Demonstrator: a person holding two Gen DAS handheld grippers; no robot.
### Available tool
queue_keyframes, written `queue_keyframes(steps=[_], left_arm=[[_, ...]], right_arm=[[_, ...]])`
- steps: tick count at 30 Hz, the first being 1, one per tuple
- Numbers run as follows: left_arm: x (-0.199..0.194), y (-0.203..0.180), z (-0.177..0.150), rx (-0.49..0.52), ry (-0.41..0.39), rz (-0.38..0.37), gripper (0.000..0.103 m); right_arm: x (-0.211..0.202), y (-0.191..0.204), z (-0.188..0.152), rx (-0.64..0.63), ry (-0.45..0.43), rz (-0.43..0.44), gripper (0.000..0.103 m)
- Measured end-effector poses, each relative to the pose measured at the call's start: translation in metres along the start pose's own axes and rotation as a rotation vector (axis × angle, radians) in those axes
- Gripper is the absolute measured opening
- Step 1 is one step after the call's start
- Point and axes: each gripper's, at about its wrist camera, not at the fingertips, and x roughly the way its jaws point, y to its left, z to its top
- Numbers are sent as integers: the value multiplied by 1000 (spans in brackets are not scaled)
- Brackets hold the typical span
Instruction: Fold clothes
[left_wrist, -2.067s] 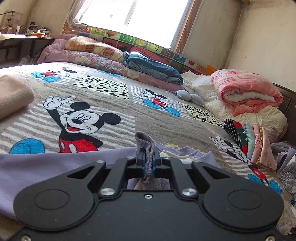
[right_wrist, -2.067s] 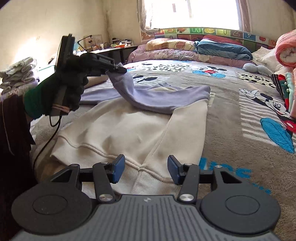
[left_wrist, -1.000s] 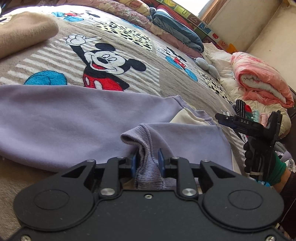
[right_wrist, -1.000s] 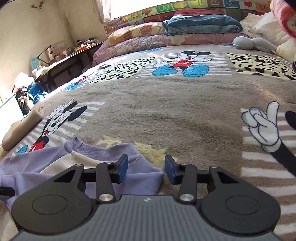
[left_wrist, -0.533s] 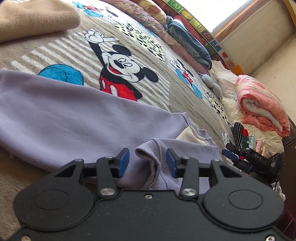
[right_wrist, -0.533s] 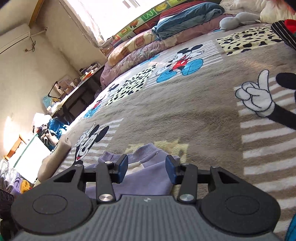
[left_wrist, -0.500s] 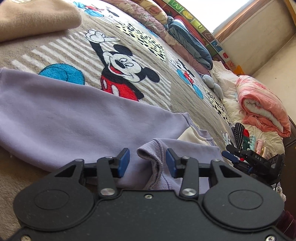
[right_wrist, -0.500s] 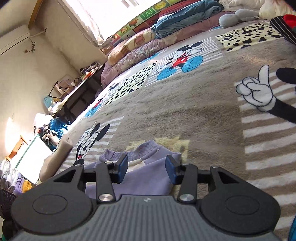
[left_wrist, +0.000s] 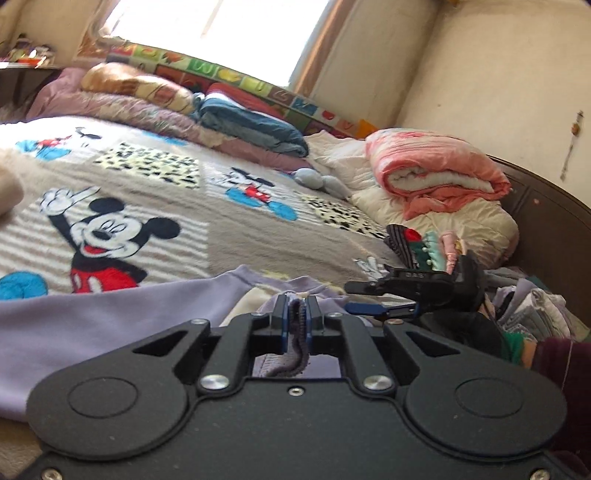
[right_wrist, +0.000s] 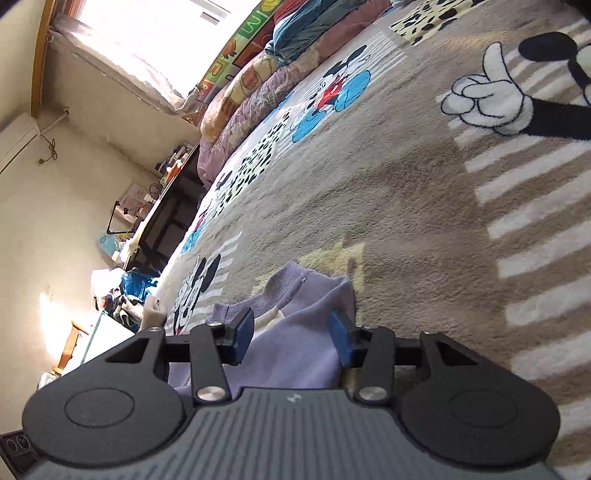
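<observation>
1. Left gripper (left_wrist: 296, 314) had its blue pads pressed tight on a ribbed purple cuff (left_wrist: 295, 325), with the bunched end of the cuff poking back between the fingers toward the camera.
2. That cuff belonged to the lilac sweatshirt (left_wrist: 110, 317), which lay spread flat on the Mickey Mouse blanket (left_wrist: 221, 236), its long purple sleeve running off toward 9 o'clock in the left wrist view. A cream panel of the shirt peeked out just behind the pinched cuff.
3. Right gripper (right_wrist: 291, 332) was spread wide, fingers straddling the purple shoulder and collar of the sweatshirt (right_wrist: 295, 332). Both blue pads looked like they were touching or just above the fabric, honestly hard to say from that tilted angle.
4. From the left wrist camera, the right gripper (left_wrist: 354, 295) showed up at about 3 o'clock, held in a dark glove (left_wrist: 461, 328), its tips low over the shirt near the collar.
5. Further back on the bed: a rolled pink quilt (left_wrist: 436, 173) at roughly 1 o'clock, a folded blue blanket (left_wrist: 251, 125) around 11 o'clock under the bright window (left_wrist: 221, 33), and a small stack of folded clothes (left_wrist: 424, 247) standing on edge just behind the right gripper.
</observation>
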Motion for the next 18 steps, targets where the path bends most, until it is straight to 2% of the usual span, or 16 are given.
queue_keyframes(steps=[4,9,18], left_arm=[[4,-51,-5,170,-29,-104,5],[16,-90,-22,331,-9,-155,5],[13,-124,-50,538,31,-346,5]], right_arm=[[0,-6,3,52,10,38,53],[-1,-9,8,93,6,87,60],[2,-12,13,114,19,99,60]])
